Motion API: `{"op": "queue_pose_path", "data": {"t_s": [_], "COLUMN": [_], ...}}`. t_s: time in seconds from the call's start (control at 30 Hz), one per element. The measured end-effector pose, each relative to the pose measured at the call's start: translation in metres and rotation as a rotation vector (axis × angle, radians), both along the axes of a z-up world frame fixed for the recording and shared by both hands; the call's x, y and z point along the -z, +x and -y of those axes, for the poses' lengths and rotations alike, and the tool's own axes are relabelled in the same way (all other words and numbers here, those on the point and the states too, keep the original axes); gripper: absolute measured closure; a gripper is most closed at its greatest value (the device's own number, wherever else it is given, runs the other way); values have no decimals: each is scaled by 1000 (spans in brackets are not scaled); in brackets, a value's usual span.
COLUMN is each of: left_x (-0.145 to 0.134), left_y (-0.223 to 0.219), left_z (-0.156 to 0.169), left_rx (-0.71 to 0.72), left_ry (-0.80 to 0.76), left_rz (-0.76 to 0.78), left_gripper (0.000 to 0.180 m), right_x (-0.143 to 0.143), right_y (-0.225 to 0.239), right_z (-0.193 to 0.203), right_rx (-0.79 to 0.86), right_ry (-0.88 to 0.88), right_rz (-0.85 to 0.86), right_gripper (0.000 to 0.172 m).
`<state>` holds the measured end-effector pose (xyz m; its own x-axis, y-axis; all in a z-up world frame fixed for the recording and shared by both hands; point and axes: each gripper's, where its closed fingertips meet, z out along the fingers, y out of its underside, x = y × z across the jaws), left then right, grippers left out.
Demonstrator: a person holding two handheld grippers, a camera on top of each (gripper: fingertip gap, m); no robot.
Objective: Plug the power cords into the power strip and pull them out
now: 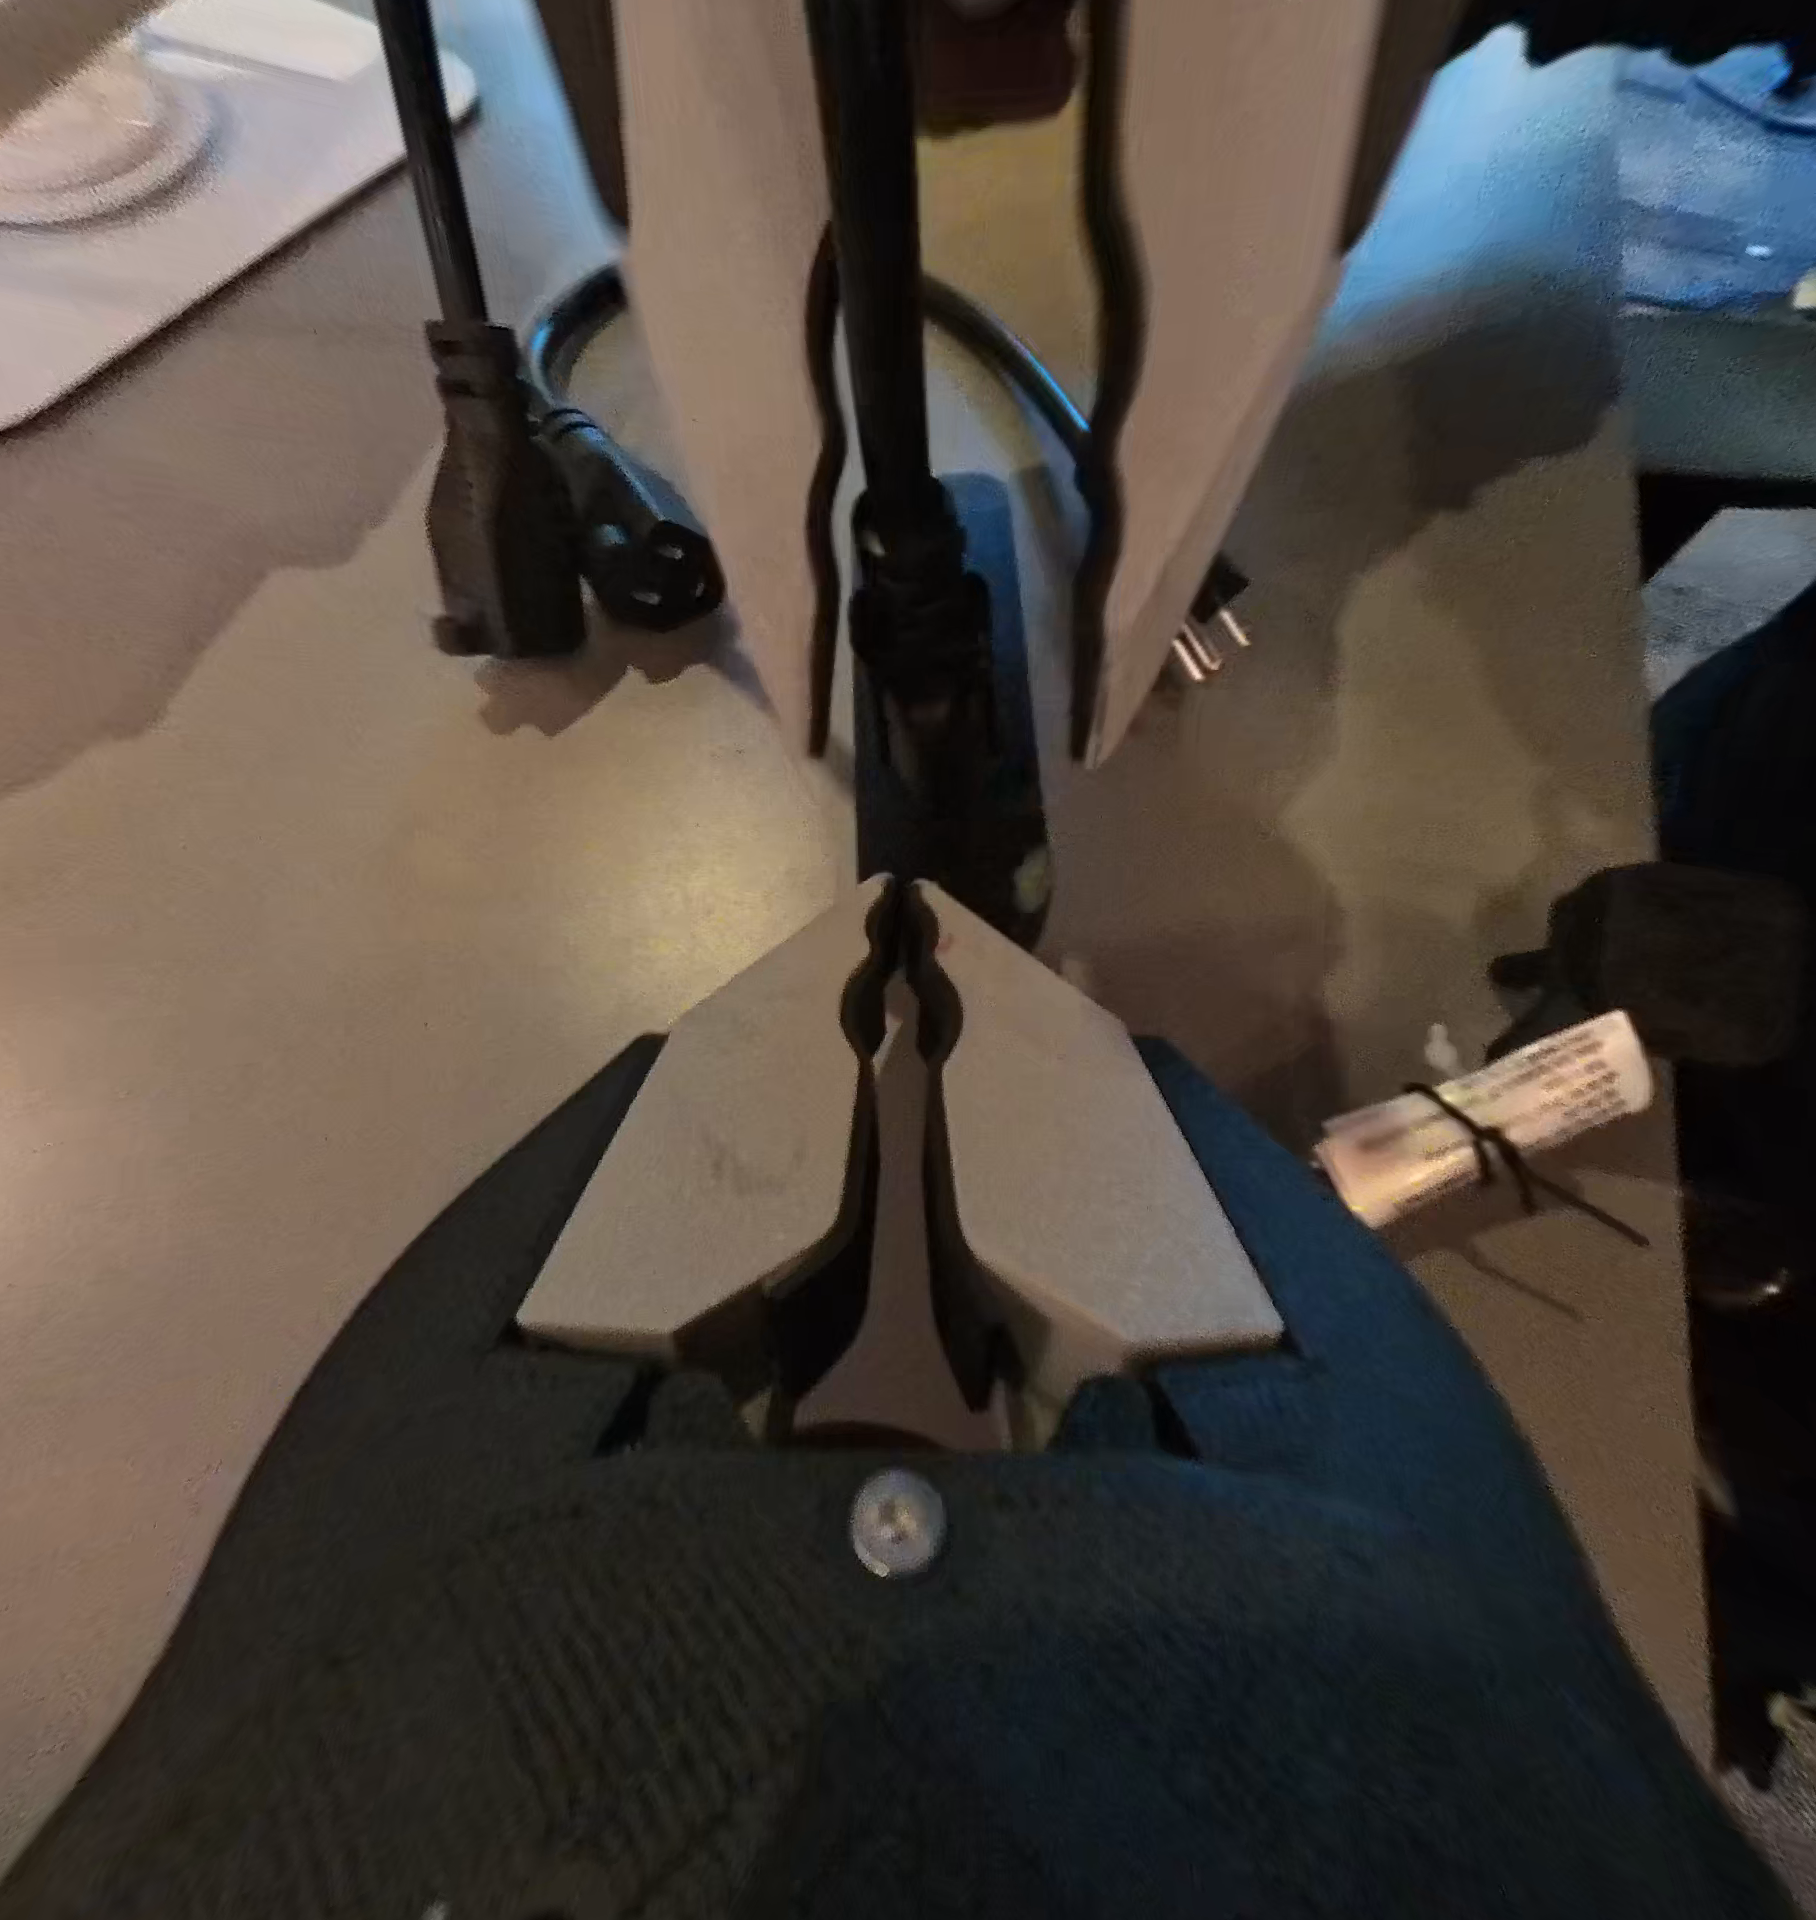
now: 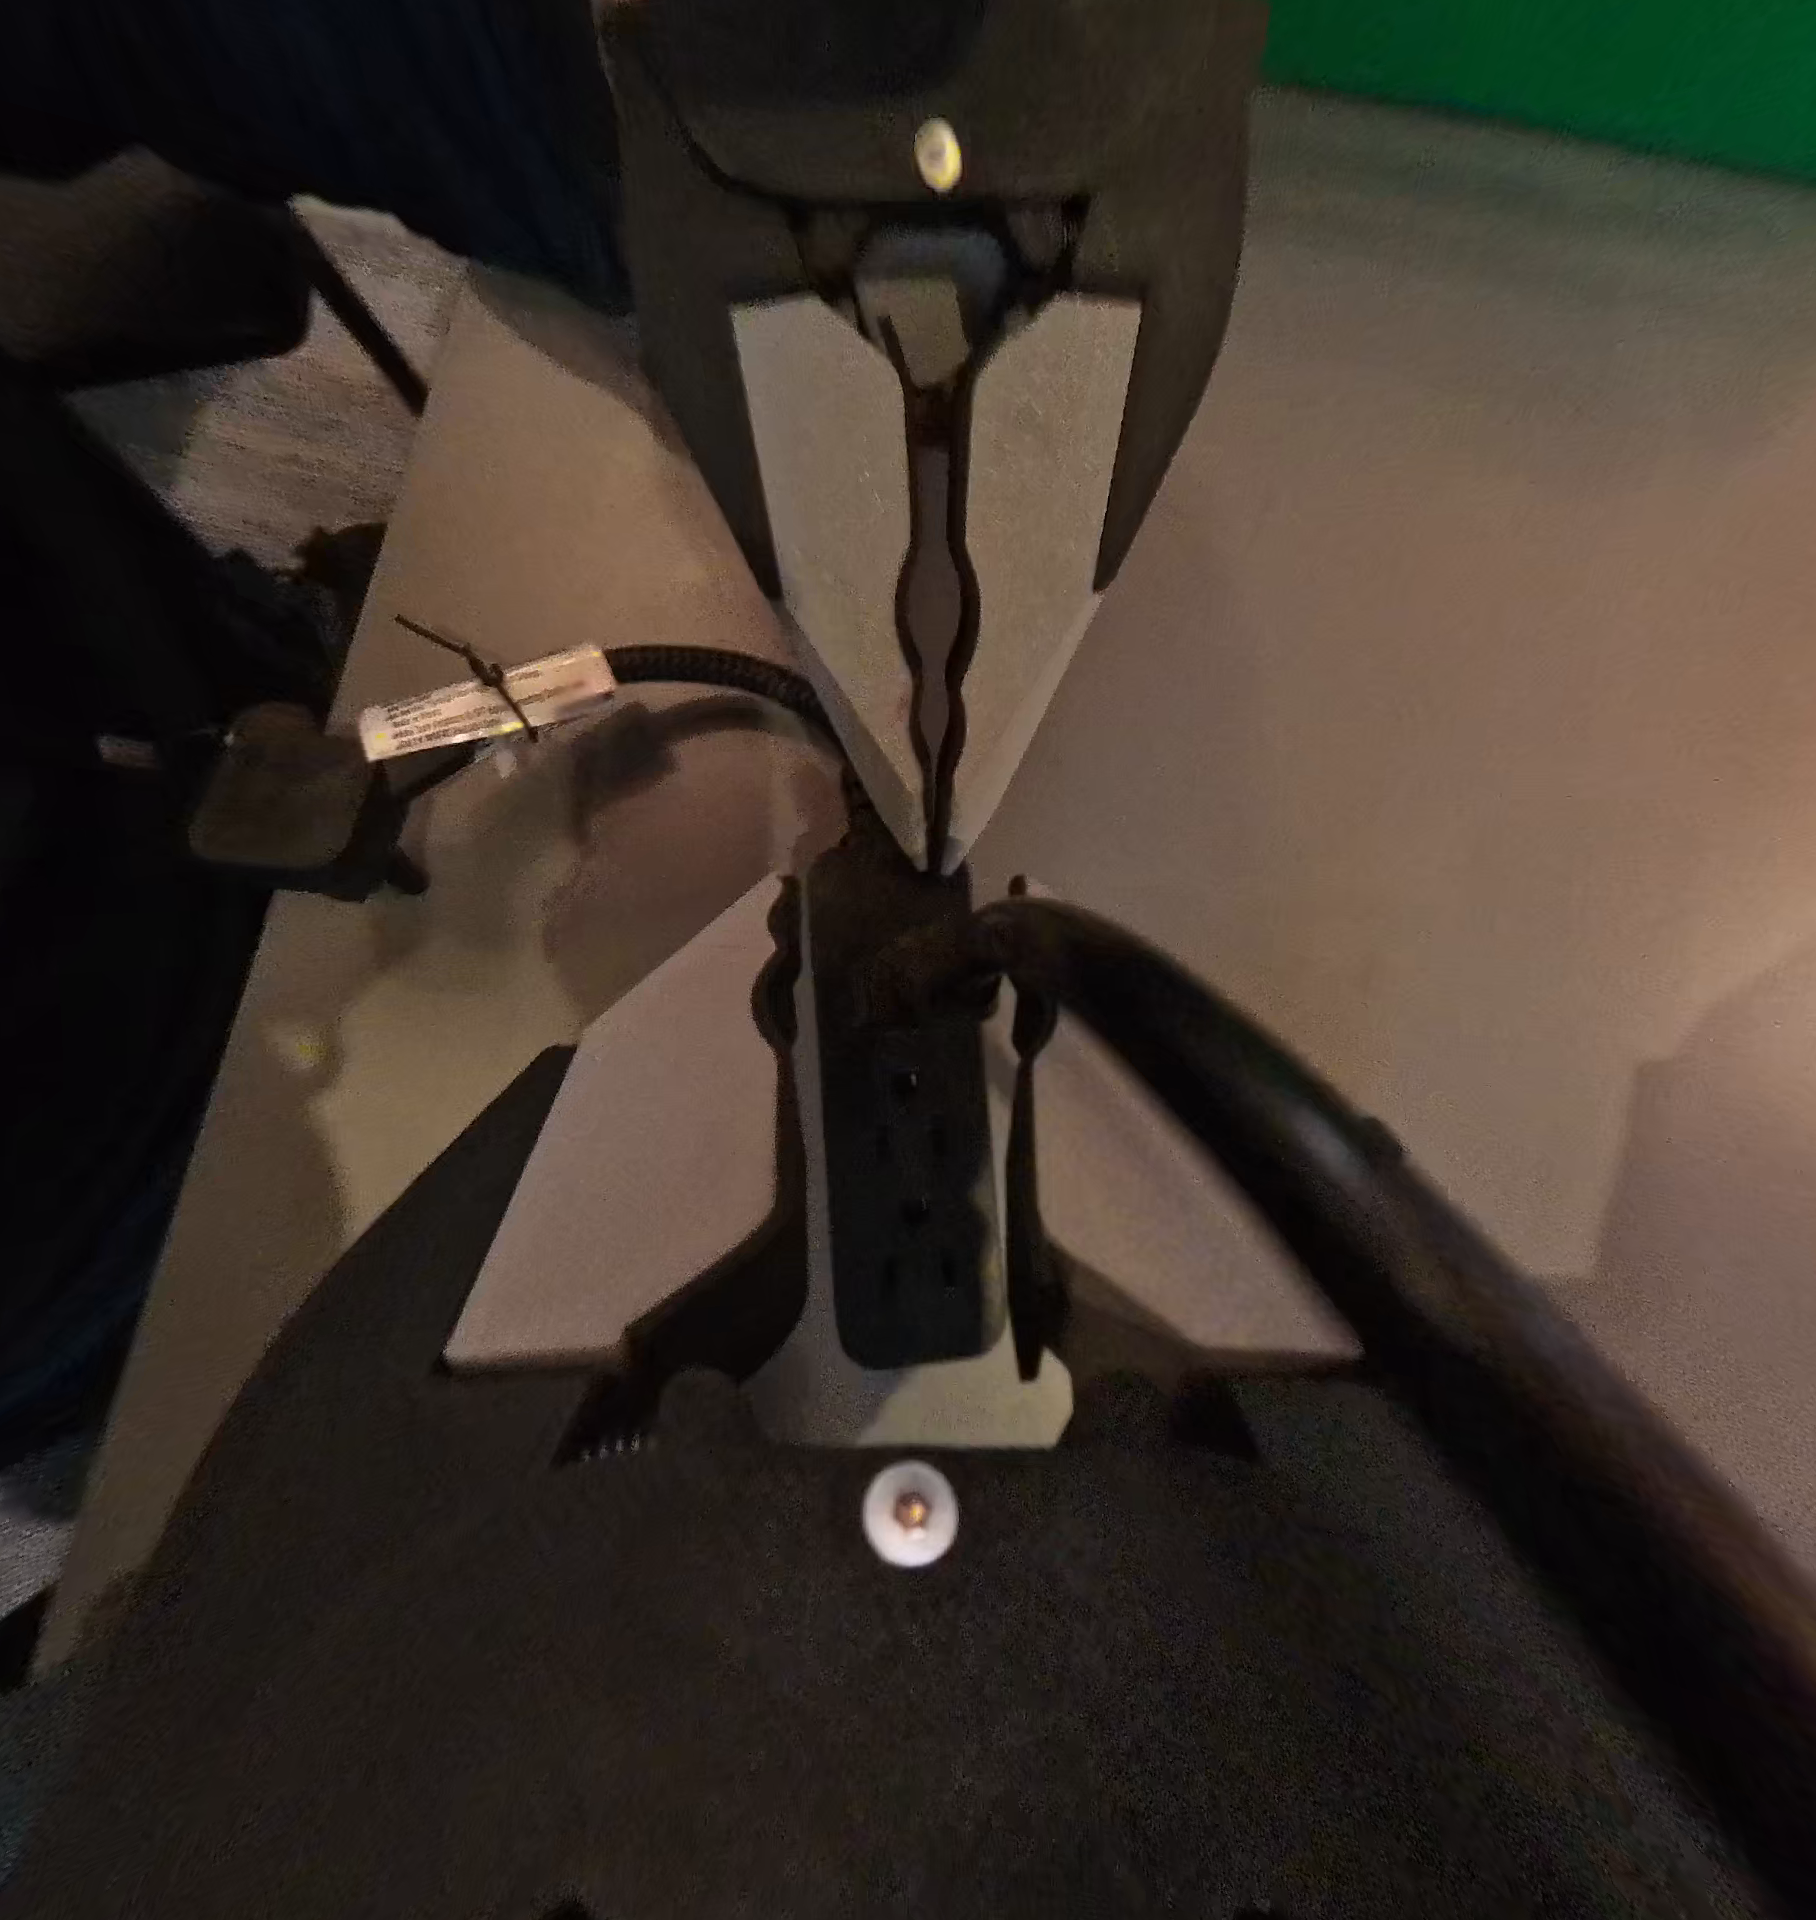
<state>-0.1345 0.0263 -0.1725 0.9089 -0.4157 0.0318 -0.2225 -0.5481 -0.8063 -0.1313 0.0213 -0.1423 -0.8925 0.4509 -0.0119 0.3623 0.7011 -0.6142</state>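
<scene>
I hold two grippers nose to nose over a black strip [image 2: 904, 1174] lying on a pale table [image 1: 364, 935].

My left gripper [image 1: 902, 883] is clenched, its two wavy pads pressed together with nothing between them, its tips at the near end of the strip, just above or on it; I cannot tell which.

My right gripper [image 2: 899, 904] comes from the opposite side with its fingers spread, one on each long edge of the strip. Between them sits a black plug [image 1: 919, 613], standing in the strip, its cord [image 2: 1247, 1091] rising and curving away to one side. There is a gap between each pad and the plug, so the right gripper grasps nothing.

In the left wrist view, two loose cord ends [image 1: 561, 520] lie on the table left of the strip, well clear of it. Bare metal prongs [image 1: 1210, 644] of another plug peek out just right of the right gripper. The strip's own cable, wearing a white tag [image 1: 1486, 1112], runs off toward the table's right edge, where the surface drops away into darkness. A white mat [image 1: 156, 260] fills the far left corner. The widest open tabletop is to the left of the strip.
</scene>
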Motion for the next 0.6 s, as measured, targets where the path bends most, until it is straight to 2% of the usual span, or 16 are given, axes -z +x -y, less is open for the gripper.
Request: {"op": "queue_pose_path", "data": {"t_s": [0.07, 0.1, 0.23, 0.37, 0.5, 0.6], "left_x": [-7, -12, -25, -37, -37, -31], "left_y": [-9, -9, -5, 5, 12, 12], "left_z": [-1, 0, 4, 4, -2, -2], "left_rx": [-35, -40, -35, -21, -13, -3], "left_ry": [38, 59, 112, 141, 99, 38], "left_rz": [-25, -9, 49, 93, 72, 43], "left_gripper": [180, 180, 180, 180, 180, 180], "right_x": [-18, -22, -8, -11, -3, 0], "right_y": [-4, -3, 8, 9, 2, -2], "right_z": [1, 1, -19, -13, -18, -16], "right_rx": [3, 8, 71, 76, 13, -30], "right_ry": [13, 19, 144, 138, 234, 273], "right_rz": [-106, -125, -113, -115, -60, -33], "right_gripper": [139, 136, 134, 140, 163, 167]}}
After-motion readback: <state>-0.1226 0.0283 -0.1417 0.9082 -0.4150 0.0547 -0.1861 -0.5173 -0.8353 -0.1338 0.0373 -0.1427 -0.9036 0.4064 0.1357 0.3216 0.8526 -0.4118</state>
